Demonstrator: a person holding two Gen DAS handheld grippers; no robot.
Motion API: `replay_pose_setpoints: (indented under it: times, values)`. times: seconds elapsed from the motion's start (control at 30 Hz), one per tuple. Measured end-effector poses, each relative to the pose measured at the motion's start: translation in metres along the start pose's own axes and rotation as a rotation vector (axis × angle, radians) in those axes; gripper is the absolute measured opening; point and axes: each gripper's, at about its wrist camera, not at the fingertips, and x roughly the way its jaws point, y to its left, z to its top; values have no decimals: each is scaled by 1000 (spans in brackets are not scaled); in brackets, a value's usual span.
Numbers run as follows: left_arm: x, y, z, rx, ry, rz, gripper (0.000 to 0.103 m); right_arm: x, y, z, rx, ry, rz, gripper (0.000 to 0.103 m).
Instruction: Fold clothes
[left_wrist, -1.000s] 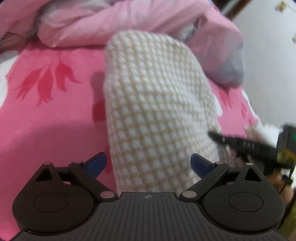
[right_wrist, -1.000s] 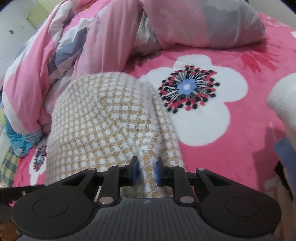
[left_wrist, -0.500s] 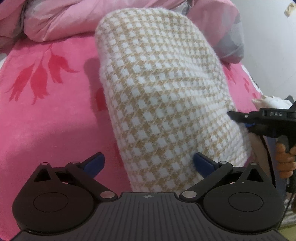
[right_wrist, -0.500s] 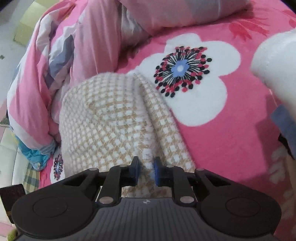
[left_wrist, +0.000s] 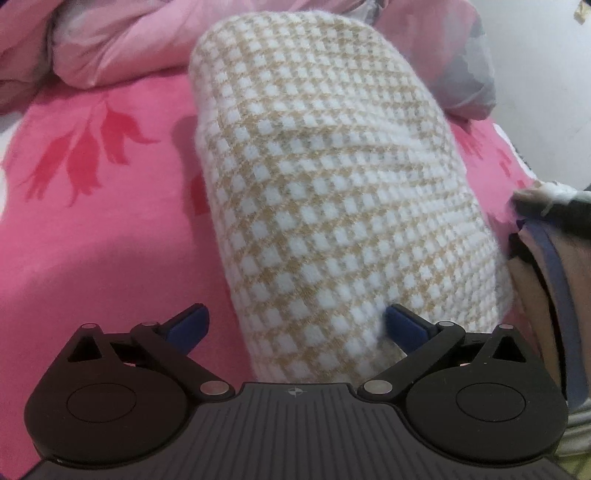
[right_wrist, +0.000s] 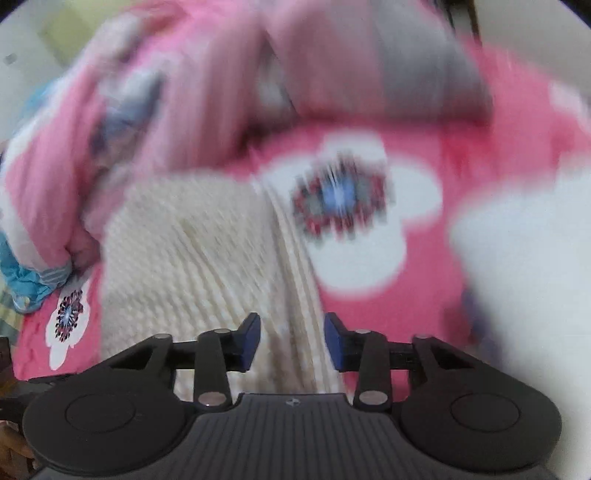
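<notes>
Garment (left_wrist: 325, 192) sharp leftward, blurred rightward (right_wrist: 207, 266).

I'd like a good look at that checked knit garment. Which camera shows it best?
The left wrist view: the checked knit garment is sharp there, its beige-and-white pattern clear and filling the frame. The right wrist view shows it smeared by motion blur, between open jaws.

No readable text, labels, brands or numbers in either view; right wrist view motion-blurred.
</notes>
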Motion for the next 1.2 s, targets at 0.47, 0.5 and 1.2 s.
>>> replay_pose_setpoints:
  times: [0.47, 0.5, 1.2]
  values:
    - [11, -4, -22, -116, -71, -20, 103, 136, 65, 8, -430, 79, -122, 0]
    - [11, -2, -24, -130, -76, -26, 103, 124, 72, 15, -431, 66, -121, 0]
    - [18, 11, -28, -179, -136, -78, 103, 145, 170, 47, -638, -28, 275, 0]
